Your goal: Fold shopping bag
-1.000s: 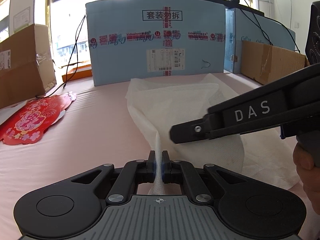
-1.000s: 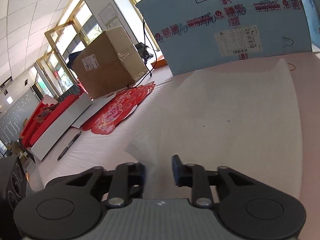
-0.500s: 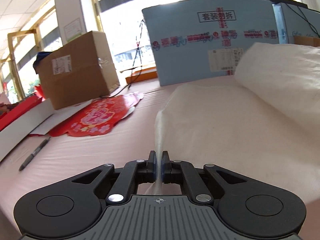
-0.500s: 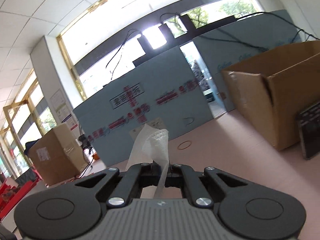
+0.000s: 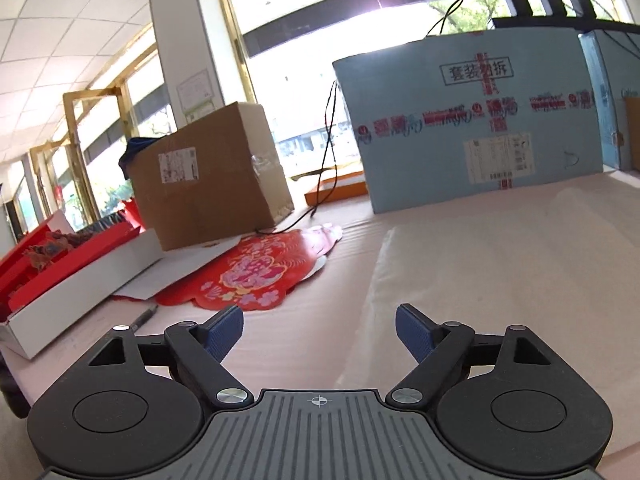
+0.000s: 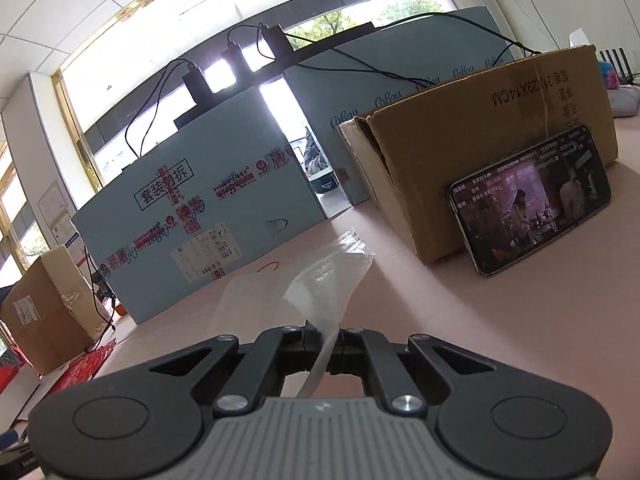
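The white shopping bag (image 5: 500,264) lies flat on the pink table, spreading to the right in the left wrist view. My left gripper (image 5: 319,330) hovers over its near left edge with its jaws opening wide and nothing between the blue pads (image 5: 224,330). In the right wrist view my right gripper (image 6: 326,338) is shut on a corner of the shopping bag (image 6: 328,284), which stands up in a crumpled peak above the jaws.
A blue carton (image 5: 472,120) stands at the back of the table. At the left are a brown box (image 5: 208,178), a red paper cutout (image 5: 256,276), a white tray (image 5: 80,276) and a pen (image 5: 144,317). A phone (image 6: 532,196) leans on an open cardboard box (image 6: 480,128) at the right.
My left gripper let go of the bag's edge and its jaws swung wide apart. The right gripper closed on a bag corner and carried it to the right, toward the cardboard box and phone.
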